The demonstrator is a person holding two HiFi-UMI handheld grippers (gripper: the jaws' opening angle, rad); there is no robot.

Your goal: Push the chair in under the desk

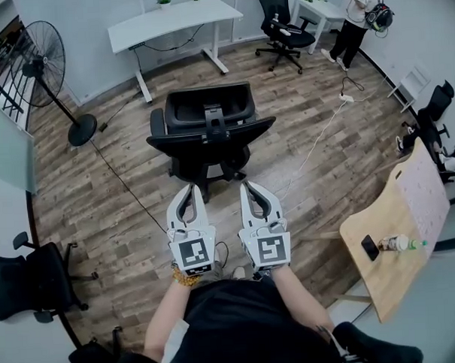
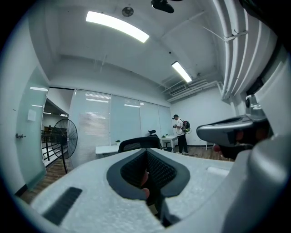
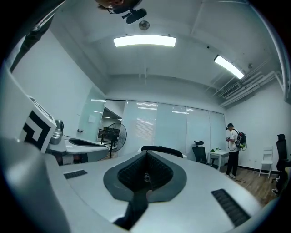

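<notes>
A black office chair point(image 1: 210, 129) stands in the middle of the wooden floor, its backrest toward me, well short of the white desk point(image 1: 171, 21) by the far wall. My left gripper point(image 1: 186, 188) and right gripper point(image 1: 250, 185) are held side by side just short of the backrest, not touching it. Both are shut with nothing between the jaws. In the left gripper view the backrest's top edge point(image 2: 136, 143) rises just behind the shut left gripper point(image 2: 146, 150), with the desk point(image 2: 107, 149) beyond. In the right gripper view the backrest point(image 3: 161, 149) shows over the shut right gripper point(image 3: 146, 152).
A standing fan point(image 1: 45, 64) is at the far left. Another office chair point(image 1: 285, 28) and a person point(image 1: 356, 21) are at the far right beside a small white table. A wooden table point(image 1: 395, 230) is at my right, black chairs point(image 1: 36, 279) at my left. A white cable point(image 1: 316, 143) crosses the floor.
</notes>
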